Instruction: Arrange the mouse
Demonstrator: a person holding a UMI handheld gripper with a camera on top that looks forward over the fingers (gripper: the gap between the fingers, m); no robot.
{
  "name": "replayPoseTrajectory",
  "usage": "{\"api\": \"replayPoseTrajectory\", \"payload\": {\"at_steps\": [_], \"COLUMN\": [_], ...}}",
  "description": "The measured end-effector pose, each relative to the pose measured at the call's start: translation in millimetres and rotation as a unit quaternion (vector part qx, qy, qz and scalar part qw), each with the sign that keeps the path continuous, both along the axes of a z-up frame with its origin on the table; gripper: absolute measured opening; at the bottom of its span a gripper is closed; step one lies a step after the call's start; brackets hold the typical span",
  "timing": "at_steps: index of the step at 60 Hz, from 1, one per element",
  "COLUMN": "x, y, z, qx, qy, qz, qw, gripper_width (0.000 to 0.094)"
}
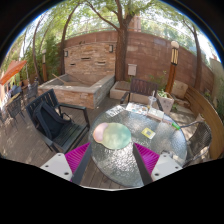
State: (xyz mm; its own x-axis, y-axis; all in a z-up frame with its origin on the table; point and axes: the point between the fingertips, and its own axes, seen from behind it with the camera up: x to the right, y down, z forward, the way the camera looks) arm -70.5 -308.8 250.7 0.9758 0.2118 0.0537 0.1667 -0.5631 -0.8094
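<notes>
Nothing of the arranging looks done yet, as far as I can judge; the setting is an outdoor patio with a brick wall (100, 52) and trees behind, a stone planter (78, 90) in front of it, and a dark chair (50, 122) off to one side; nearer stands a round glass table (185, 135) with a few small things scattered on its far part, too small to name; no mouse can be picked out among them, so its place cannot be told; the gripper (112, 158) hangs over the table's near rim, its pink pads (78, 156) set wide apart with only bare glass between them, holding nothing; finding, grasping and placing the mouse all seem left to do.
</notes>
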Motion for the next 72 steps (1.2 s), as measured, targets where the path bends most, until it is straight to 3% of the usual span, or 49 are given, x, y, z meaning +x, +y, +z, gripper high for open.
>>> {"api": "replayPoseTrajectory", "payload": {"at_steps": [6,23,37,53,64,68,72], "x": [14,157,296,370,384,390,389], "y": [-21,-45,20,107,152,163,168], "z": [-9,-135,-206,-260,-256,-261,-265], "qx": [-0.019,-0.087,-0.074,-0.076,-0.054,-0.056,-0.067], "qy": [0.000,-0.005,-0.034,-0.028,-0.015,-0.014,-0.001], "qz": [-0.017,-0.088,-0.139,-0.144,-0.136,-0.140,-0.144], "qw": [1.000,0.992,0.987,0.986,0.989,0.988,0.987], "gripper_width": [0.0850,0.0854,0.0851,0.0846,0.0846,0.0808,0.0671]}}
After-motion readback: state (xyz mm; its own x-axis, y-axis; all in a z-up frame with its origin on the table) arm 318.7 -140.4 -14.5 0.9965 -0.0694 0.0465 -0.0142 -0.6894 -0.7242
